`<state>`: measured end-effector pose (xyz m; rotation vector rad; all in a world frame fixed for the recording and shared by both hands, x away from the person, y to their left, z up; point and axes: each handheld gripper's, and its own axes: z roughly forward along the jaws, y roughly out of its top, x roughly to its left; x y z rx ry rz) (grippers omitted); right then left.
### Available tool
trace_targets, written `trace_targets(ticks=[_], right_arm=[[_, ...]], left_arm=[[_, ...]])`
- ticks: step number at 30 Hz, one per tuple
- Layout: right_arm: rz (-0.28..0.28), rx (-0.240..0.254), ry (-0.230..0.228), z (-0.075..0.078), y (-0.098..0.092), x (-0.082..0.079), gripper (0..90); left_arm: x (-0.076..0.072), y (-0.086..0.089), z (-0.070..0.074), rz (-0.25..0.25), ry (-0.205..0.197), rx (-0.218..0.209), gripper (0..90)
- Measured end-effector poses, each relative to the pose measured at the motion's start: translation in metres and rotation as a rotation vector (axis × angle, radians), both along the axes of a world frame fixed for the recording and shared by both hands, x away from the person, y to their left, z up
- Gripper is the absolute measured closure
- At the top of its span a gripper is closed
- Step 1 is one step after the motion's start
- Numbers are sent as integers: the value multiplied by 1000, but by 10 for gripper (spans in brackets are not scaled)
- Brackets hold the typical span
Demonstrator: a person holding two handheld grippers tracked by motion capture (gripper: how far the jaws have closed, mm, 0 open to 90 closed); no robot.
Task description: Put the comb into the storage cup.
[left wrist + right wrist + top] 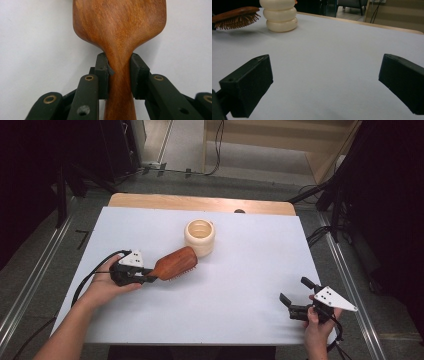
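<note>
On table (240,320): 1 hairbrush (175,263), 1 cup (200,236), 2 grippers, L (148,279) & R (292,293).

1. A recording lab or studio is indicated, not a home.
2. A wooden table (200,202) is covered with a white sheet (250,285).
3. Metal floor rails (30,280) are laid along both sides.
4. Black stands (340,185) and loose cables (217,145) are seen beyond.

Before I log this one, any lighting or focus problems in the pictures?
High view: sharp on the table, surroundings very dark. Left gripper view: hairbrush handle crisp, evenly lit. Right gripper view: its jaws are soft-edged up close; the cream holder is clear.
</note>
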<state>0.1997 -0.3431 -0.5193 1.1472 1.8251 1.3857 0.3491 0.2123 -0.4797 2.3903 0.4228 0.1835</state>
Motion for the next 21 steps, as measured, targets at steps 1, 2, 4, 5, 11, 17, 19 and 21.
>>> trace_targets(ticks=[1,2,4,5,11,17,19,21], right_arm=[[1,-1,1,0,0,0,0],[2,-1,1,0,0,0,0],[2,0,1,0,0,0,0],[3,0,1,0,0,0,0],[5,-15,-3,1,1,0,0],[11,-31,9,2,4,0,0],[21,-30,13,3,3,1,0],[26,-26,18,4,3,1,0]], left_arm=[[-1,0,2,6,-4,-14,721],[-2,0,3,9,-16,-25,721],[-5,-1,7,22,-36,-49,721],[-6,-1,8,26,-44,-65,721],[-14,-2,12,57,-83,-123,721],[-23,-1,14,92,-112,-176,721],[-25,-1,14,103,-119,-187,722],[-28,-1,13,111,-123,-200,722]])
